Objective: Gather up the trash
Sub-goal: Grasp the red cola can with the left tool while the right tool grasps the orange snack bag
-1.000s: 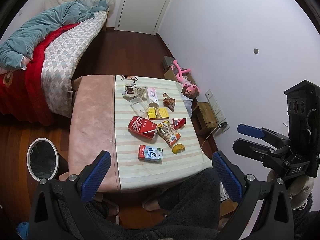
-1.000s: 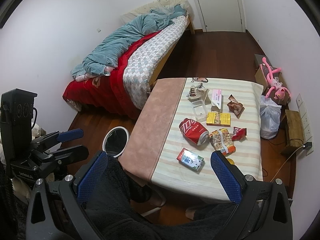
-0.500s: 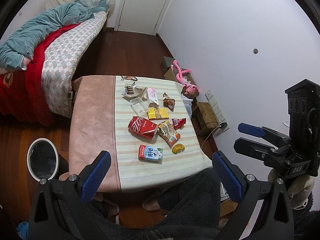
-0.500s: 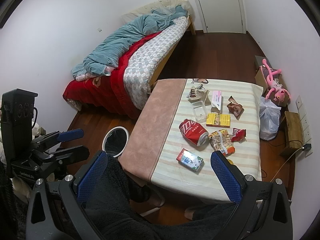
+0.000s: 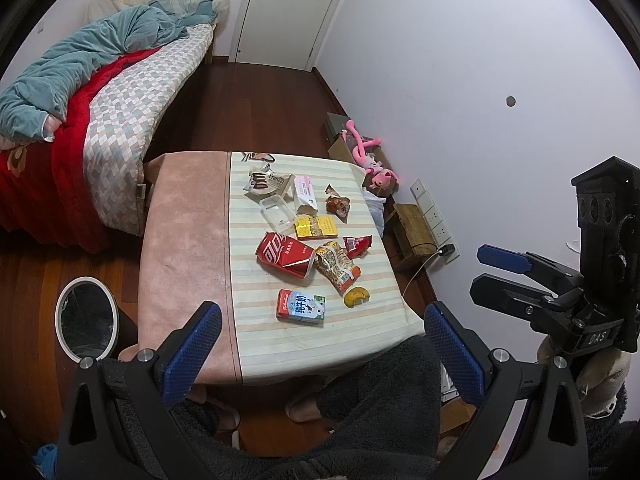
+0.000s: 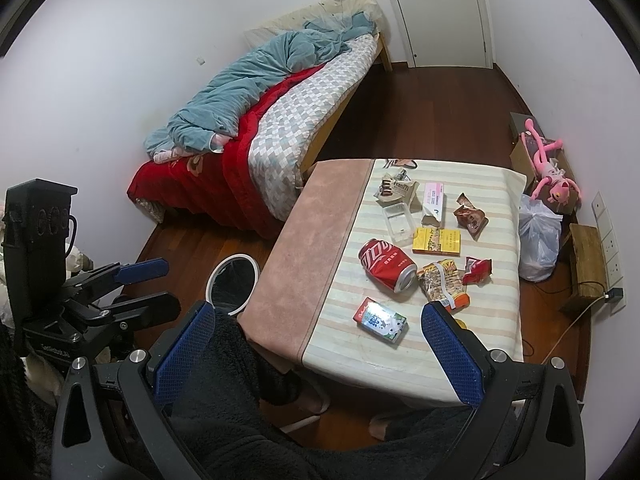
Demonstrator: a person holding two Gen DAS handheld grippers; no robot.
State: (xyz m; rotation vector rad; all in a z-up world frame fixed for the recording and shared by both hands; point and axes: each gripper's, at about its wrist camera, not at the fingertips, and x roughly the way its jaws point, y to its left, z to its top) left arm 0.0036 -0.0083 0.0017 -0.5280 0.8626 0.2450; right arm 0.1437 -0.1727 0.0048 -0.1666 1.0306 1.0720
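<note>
Trash lies on the striped half of a small table [image 5: 184,248]: a crushed red cola can [image 5: 285,254], a milk carton [image 5: 301,306], a snack bag [image 5: 336,268], a yellow box [image 5: 316,227], a banana peel [image 5: 356,296], a clear tray [image 5: 277,212] and several wrappers. A white-rimmed bin [image 5: 86,322] stands on the floor left of the table. My left gripper [image 5: 320,328] is open and empty, held high before the table's near edge. My right gripper [image 6: 316,328] is open and empty, also high and near. Each shows in the other's view, the right gripper in the left wrist view [image 5: 492,270] and the left gripper in the right wrist view [image 6: 156,284].
A bed [image 5: 120,92] with red and teal covers stands left of the table. A pink plush toy [image 5: 368,156], a cardboard box, a white plastic bag [image 6: 538,236] and a wooden stool [image 5: 412,232] crowd the right wall. My dark fleece-clad legs fill the foreground.
</note>
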